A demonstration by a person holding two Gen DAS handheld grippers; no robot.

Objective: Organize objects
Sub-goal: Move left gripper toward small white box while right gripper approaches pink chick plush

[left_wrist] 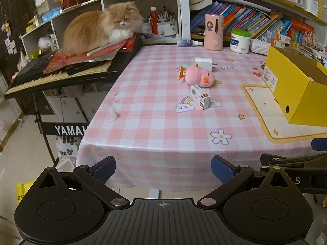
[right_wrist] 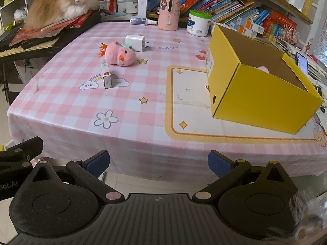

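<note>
A pink plush chick (left_wrist: 201,78) (right_wrist: 120,56) lies on the pink checked tablecloth (left_wrist: 155,110) (right_wrist: 67,106) mid-table. Behind it sits a white charger (left_wrist: 203,62) (right_wrist: 135,40); in front lies a small white carton (left_wrist: 200,99) (right_wrist: 106,78). A yellow cardboard box (left_wrist: 296,89) (right_wrist: 259,94) stands open at the right, with something pink just visible inside. My left gripper (left_wrist: 163,168) and right gripper (right_wrist: 159,163) both hang open in front of the table's near edge, nothing between their blue pads.
An orange cat (left_wrist: 100,28) (right_wrist: 61,2) lies on papers atop a keyboard (left_wrist: 59,75) left of the table. A pink humidifier (right_wrist: 169,11), a white tub (right_wrist: 198,23) and a spray bottle (right_wrist: 143,21) stand at the back. Bookshelves (left_wrist: 255,20) lie behind. A phone (right_wrist: 302,63) stands right.
</note>
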